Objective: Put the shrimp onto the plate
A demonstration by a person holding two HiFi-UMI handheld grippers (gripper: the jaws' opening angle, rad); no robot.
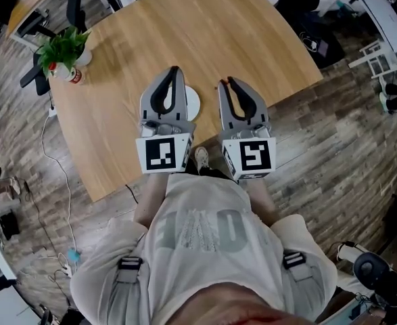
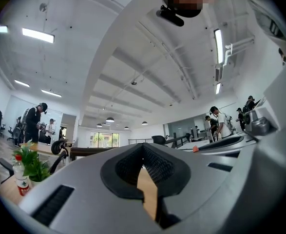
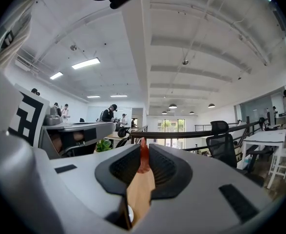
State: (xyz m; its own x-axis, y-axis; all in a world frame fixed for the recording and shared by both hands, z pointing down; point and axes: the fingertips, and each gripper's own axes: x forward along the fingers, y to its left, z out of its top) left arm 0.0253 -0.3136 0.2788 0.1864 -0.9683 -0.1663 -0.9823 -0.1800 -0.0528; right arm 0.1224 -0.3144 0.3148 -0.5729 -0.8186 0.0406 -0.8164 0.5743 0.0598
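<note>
1. Shrimp – a small red-orange piece, pinched upright at the very tips of the right gripper's jaws. In the head view it shows only as a reddish fleck at the jaw tips. It is held off the tabletop, presumably so that it can be carried across to the plate; it is not yet on the plate.

2. Right gripper – jaws drawn narrow onto the shrimp, with wood visible through the gap lower down. A hold at the tips is judged to leave most of the shrimp free, so a small opening should drop it cleanly.

3. Plate – white and round, lying on the tabletop and largely covered by the left gripper; only its right edge is seen. No food is seen on the visible part. The shrimp is held just to its right, near but not over it.

4. Left gripper – jaws brought together at the tips, nothing between them; only tabletop shows through the lower gap. It hangs over the plate and is judged idle – it may need to give way for the drop.

5. Tabletop – light wood, otherwise bare around the plate.

6. Potted plant – at the far left corner, well apart from the work.
</note>
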